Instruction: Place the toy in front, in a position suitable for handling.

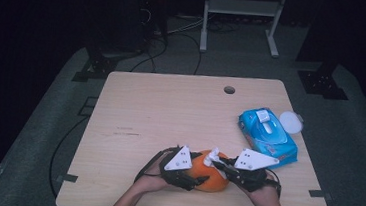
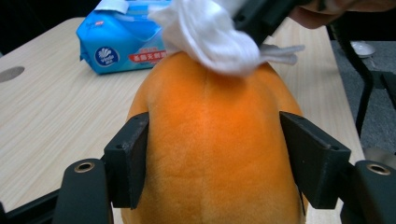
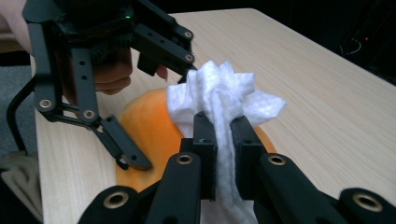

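Observation:
An orange, soft-looking rounded thing [image 1: 214, 180] lies near the table's front edge. My left gripper [image 1: 198, 176] comes at it from the left. In the left gripper view both black pads [image 2: 128, 156] press on the sides of the orange thing [image 2: 215, 130]. My right gripper [image 1: 219, 163] reaches in from the right and is shut on a crumpled white wipe [image 1: 211, 157]. The right gripper view has the wipe [image 3: 224, 88] pinched between the jaws of the right gripper [image 3: 223, 140], resting on top of the orange thing [image 3: 147, 123]. The left gripper [image 3: 161, 114] straddles it there.
A blue pack of wet wipes [image 1: 267, 135] lies at the table's right side, with a round white lid [image 1: 291, 121] beside it. The wooden table [image 1: 170, 112] has a cable hole [image 1: 229, 90] near its far edge. A metal stand is on the floor behind.

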`<state>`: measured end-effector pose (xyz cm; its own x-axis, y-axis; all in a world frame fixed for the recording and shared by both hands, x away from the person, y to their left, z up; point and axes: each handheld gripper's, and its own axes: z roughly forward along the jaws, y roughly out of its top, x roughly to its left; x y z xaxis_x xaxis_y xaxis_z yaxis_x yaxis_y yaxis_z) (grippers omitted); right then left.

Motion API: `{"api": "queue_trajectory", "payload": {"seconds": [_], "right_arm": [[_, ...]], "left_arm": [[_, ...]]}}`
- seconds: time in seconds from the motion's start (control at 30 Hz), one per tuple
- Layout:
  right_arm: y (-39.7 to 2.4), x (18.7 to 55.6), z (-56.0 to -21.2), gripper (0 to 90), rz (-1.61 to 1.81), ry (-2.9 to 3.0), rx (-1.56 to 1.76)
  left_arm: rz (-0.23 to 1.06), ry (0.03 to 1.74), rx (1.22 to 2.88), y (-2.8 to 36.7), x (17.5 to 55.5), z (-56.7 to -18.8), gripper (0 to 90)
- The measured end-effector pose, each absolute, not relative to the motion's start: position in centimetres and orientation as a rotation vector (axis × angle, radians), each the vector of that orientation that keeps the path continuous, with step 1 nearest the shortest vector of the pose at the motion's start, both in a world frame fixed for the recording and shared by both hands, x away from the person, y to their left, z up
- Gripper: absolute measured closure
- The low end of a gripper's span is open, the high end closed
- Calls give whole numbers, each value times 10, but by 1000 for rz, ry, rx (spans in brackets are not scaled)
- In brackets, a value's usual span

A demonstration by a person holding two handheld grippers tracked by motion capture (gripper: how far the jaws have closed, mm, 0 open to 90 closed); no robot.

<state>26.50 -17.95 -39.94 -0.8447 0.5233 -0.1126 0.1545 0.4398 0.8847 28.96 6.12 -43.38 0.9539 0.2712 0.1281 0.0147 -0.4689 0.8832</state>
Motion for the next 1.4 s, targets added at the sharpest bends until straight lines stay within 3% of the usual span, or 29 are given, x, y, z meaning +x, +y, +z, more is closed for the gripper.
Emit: {"api": "queue_trajectory", "payload": {"seconds": [0.1,0.2,0.27,0.3,0.43,0.53,0.6,0.77,1.07,1.4], "right_arm": [[-188,266,-403,823,1357,2320,594],[-193,266,-408,824,1329,2332,619],[-193,266,-409,824,1326,2331,627],[-191,265,-408,824,1321,2331,620],[-183,263,-403,824,1319,2324,600],[-181,262,-393,824,1336,2281,591],[-180,261,-386,824,1369,2264,573],[-178,263,-394,824,1337,2296,557],[-216,273,-409,824,1355,2306,714],[-233,274,-401,824,1306,2297,733]], "left_arm": [[277,234,2044,63,292,-432,256],[244,309,2040,65,300,-429,134],[203,350,2054,63,303,-431,99],[207,348,2060,61,303,-433,104],[300,304,2026,61,297,-431,310],[379,277,1954,53,294,-429,354],[451,231,1943,44,290,-431,350],[397,202,1979,49,292,-438,330],[295,224,1995,71,299,-445,272],[258,284,1995,80,306,-449,218]]}}
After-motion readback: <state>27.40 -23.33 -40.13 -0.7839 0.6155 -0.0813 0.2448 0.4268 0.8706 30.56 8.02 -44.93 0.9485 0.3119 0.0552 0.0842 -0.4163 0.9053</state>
